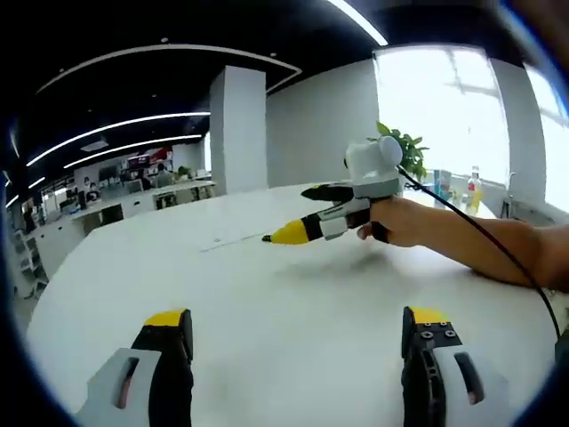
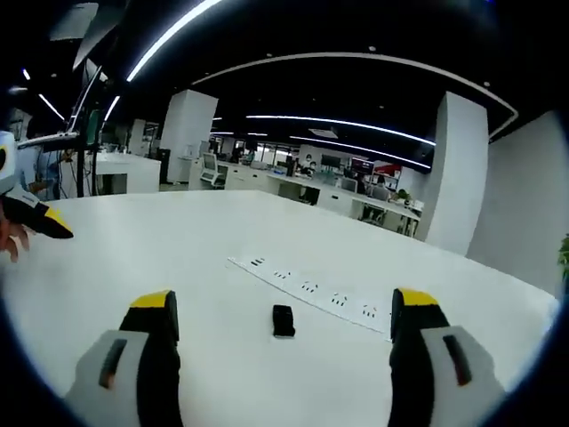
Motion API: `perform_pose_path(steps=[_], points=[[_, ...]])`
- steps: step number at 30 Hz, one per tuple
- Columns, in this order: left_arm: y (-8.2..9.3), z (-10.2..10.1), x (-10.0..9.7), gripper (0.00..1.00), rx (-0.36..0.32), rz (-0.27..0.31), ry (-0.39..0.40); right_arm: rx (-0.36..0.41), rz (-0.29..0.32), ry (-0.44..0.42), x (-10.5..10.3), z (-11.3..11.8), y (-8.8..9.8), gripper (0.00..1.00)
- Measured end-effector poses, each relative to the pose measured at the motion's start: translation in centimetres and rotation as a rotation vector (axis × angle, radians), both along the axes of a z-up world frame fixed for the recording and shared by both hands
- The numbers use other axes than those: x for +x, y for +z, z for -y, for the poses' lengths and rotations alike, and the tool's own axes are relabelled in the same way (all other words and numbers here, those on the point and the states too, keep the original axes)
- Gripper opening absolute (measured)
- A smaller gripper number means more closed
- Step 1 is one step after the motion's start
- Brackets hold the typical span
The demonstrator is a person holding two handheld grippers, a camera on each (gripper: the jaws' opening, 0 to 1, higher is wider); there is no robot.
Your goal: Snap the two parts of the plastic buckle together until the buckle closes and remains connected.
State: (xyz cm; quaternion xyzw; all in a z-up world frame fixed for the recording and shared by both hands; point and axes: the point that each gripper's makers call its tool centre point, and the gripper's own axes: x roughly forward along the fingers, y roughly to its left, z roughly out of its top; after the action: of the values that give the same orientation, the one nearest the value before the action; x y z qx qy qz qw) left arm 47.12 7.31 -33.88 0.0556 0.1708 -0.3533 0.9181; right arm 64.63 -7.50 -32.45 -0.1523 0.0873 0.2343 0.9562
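A small black plastic buckle piece point(image 2: 283, 320) lies on the white table point(image 2: 178, 258), between and just ahead of my right gripper's fingertips. My right gripper point(image 2: 284, 302) is open, and the buckle is not held. In the left gripper view the right gripper point(image 1: 300, 213) comes in from the right in a person's hand point(image 1: 400, 222), its yellow-tipped jaws apart above the table. My left gripper point(image 1: 298, 320) is open over bare table with nothing between its jaws. The left gripper's yellow tip point(image 2: 40, 221) shows at the far left of the right gripper view. I cannot make out a second buckle part.
A long white power strip point(image 2: 311, 289) lies across the table just beyond the buckle. A green plant point(image 1: 404, 142) and bottles point(image 1: 471, 191) stand by the window past the table's far edge. Office desks point(image 2: 293, 187) and a white pillar point(image 1: 238, 129) lie beyond.
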Motion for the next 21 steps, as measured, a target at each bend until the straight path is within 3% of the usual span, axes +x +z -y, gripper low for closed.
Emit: perform_pose_path(steps=[1,2,3,4,6,7,10,14,21], points=[[0.5,-0.9,0.6,0.83,0.025,0.032,0.042,-0.001,-0.001,0.000,-0.3,0.0,0.0,0.95],[0.6,-1.2,0.5,0.67,0.049,0.047,0.059,-0.007,0.022,-0.008,-0.7,0.3,0.4,0.86],[0.8,-1.7,0.5,0.62,0.049,0.034,0.085,0.007,0.021,-0.011,-1.0,0.5,0.7,0.77],[1.3,-1.8,0.7,0.71,-0.003,0.027,0.090,0.044,0.012,-0.030,-1.3,0.6,1.0,0.80],[1.5,-0.9,-0.3,0.96,-0.047,0.029,0.035,0.050,0.027,-0.019,-2.1,0.5,1.4,0.97],[1.3,-0.8,-0.5,0.98,-0.034,0.026,0.025,0.052,0.013,-0.006,-2.4,0.3,1.2,0.95],[0.8,-1.1,-0.2,0.99,0.015,0.051,0.036,0.035,0.010,-0.024,-3.2,0.6,0.6,0.96],[1.0,-1.5,-0.1,0.99,-0.019,0.033,0.030,0.068,0.001,-0.023,-4.2,0.6,0.7,1.00],[1.8,-1.6,0.0,1.00,-0.043,0.058,0.042,0.080,-0.004,-0.032,-5.3,0.8,0.9,1.00]])
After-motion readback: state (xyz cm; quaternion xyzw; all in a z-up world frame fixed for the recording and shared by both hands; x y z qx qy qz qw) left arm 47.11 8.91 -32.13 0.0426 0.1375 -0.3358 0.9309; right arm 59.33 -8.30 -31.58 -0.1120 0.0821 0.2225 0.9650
